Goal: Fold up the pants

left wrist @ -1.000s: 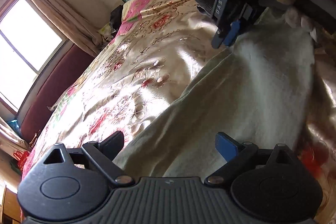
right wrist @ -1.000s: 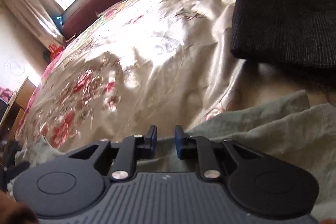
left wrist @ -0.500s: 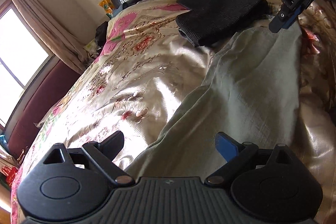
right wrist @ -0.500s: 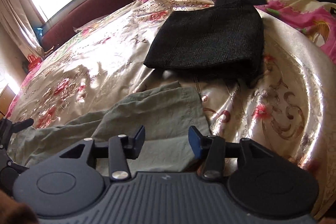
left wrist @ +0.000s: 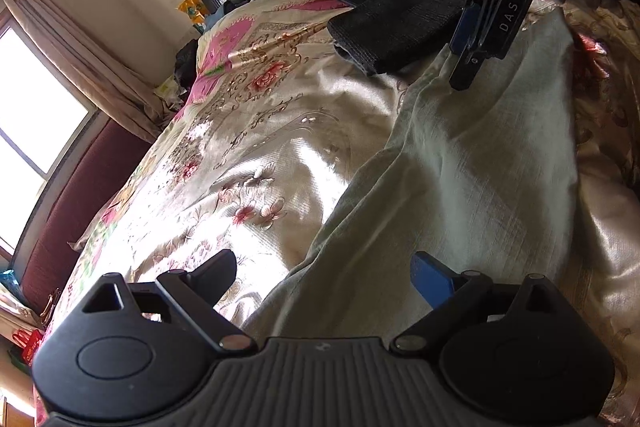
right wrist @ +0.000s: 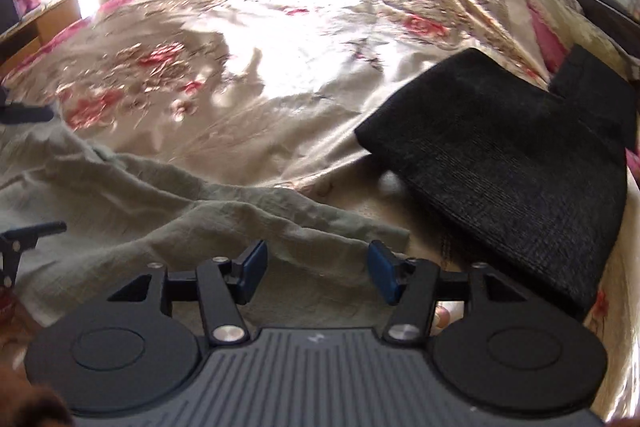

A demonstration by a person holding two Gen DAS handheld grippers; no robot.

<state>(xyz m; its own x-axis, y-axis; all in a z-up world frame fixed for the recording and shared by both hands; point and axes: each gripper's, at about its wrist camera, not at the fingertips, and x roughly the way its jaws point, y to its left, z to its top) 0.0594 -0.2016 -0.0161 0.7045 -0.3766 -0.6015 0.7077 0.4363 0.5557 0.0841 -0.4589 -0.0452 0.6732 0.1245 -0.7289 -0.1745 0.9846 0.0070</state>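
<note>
Pants point(left wrist: 460, 163) of pale green cloth lie spread on the bed point(left wrist: 256, 147), stretching from under the left tongs point(left wrist: 324, 279) away toward the right tongs point(left wrist: 476, 39), which hang over their far end. The bed's shiny flowered cover reaches ahead of both tongs to the window side. A folded black garment point(right wrist: 516, 155) rests on the cover just ahead and right of the right tongs point(right wrist: 318, 275), close to the pants point(right wrist: 168, 203) edge. Both tongs are spread wide and grip nothing, the cloth lying below them.
</note>
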